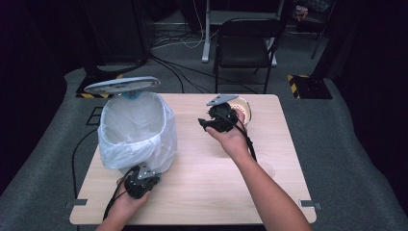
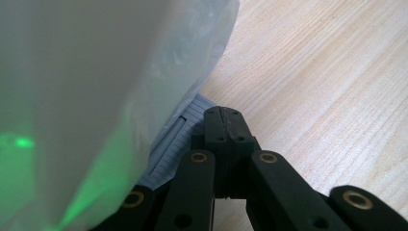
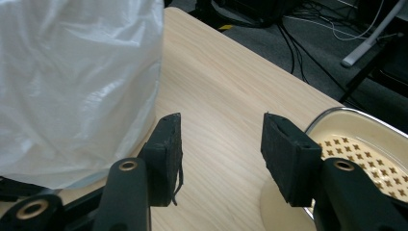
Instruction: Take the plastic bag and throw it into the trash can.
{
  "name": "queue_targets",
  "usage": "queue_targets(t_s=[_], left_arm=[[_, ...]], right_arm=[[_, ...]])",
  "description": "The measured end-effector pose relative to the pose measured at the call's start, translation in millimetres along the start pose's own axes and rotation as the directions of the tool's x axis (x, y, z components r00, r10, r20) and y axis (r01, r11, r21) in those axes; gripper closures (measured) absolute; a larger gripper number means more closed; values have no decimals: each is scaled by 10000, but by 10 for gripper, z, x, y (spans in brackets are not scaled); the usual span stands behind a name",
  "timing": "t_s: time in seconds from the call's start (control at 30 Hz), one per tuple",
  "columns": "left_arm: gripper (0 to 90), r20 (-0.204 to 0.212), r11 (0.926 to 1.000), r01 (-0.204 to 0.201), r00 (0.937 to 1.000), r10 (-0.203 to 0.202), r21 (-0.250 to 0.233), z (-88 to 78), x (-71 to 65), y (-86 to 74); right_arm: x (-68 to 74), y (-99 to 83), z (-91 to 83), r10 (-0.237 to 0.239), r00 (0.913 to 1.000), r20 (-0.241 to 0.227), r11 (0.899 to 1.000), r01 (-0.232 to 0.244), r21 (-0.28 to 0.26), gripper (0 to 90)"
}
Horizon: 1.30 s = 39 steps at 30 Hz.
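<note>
- The bin [image 1: 137,127] is the landmark here: a pedal bin lined with a white plastic bag [image 3: 77,86], standing on the left half of the wooden table [image 1: 202,178], its grey lid [image 1: 121,85] tipped up above its far rim.
- At the bin's near foot, on the side toward the person, sits the left gripper [image 1: 144,174], held in the left hand [image 1: 126,204] that comes in from the table's near edge.
- In the left gripper view, the left gripper's [image 2: 225,126] jaws are pressed flat together with nothing between them, their tips resting just at the ribbed grey pedal [image 2: 175,144] that pokes out under the bag's hem; whether they press it I cannot tell.
- To the right of the bin, over bare table near the middle, the right hand [image 1: 233,139] carries the right gripper [image 1: 208,123], pointed toward the bin and apart from it.
- In the right gripper view, the right gripper's [image 3: 221,144] jaws stand moderately parted with only wood grain showing between them; nothing is gripped.
- Farthest right of the bin, just beyond the right gripper, lies a cream bowl [image 3: 365,139] with a metal rim and a pattern of small brown crosses inside, partly hidden by the gripper in the high view.
</note>
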<state>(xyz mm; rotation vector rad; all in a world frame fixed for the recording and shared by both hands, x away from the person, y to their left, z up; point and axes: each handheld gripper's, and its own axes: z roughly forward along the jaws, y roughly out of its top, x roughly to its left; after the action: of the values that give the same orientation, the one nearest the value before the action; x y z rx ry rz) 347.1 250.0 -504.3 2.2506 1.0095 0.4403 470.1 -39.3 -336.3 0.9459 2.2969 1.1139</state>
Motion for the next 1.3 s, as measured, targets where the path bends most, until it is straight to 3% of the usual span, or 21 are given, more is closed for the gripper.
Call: queue_targets(t_s=[0.4,0.57,0.77,0.8,0.9,0.93,1.3], left_arm=[[900,-7,10000,-46,10000,47,61,-4,5,1],[900,-18,10000,-63,10000,64,68,-4,6,2],[900,-9,10000,-57,10000,57,53,-4,6,0],[900,-8,10000,-54,10000,54,48,-4,6,0],[900,-7,10000,-61,10000,61,35,-4,7,0],[900,-12,9999,-138,9999,138,48,-5,12,1],[900,40,10000,-10,10000,10,45,-4,8,-2]], right_arm=[[-253,-213,-179,197,9983,543,9996,-207,184,466],[-340,-261,-171,367,9984,424,9993,-371,104,450],[-391,-305,-30,534,9970,556,9976,-558,420,463],[-407,-313,4,363,9978,561,9985,-385,377,466],[-390,-332,142,668,9962,564,9968,-692,409,486],[-403,-340,165,447,9975,555,9982,-468,370,489],[-426,-399,345,1131,9906,770,9913,-1178,585,493]])
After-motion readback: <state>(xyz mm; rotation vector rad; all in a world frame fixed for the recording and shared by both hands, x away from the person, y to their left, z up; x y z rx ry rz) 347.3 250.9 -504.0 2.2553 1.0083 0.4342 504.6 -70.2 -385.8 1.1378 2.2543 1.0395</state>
